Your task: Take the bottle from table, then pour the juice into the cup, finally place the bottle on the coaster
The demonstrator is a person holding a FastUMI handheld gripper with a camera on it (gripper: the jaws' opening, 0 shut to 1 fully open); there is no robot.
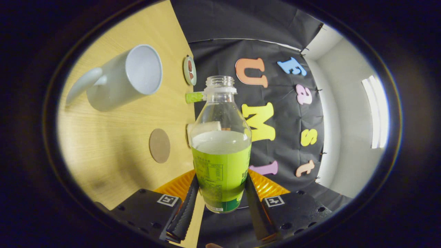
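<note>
Firmly: hand-held gripper clamps clear, round, green-labelled bottle.

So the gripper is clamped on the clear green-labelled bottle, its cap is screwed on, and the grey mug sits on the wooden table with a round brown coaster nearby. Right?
One detail is off: the cap is not on. In the gripper view the clear plastic bottle with the green label shows an open, bare threaded neck. The rest holds: the gripper has both fingers pressed on the bottle's sides, and the grey ceramic mug sits on the light wooden table near the round brown coaster.

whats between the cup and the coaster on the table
Nothing: in the gripper view the stretch of wooden table between the cup and the round brown coaster is bare. The jaws are closed on the bottle.
</note>
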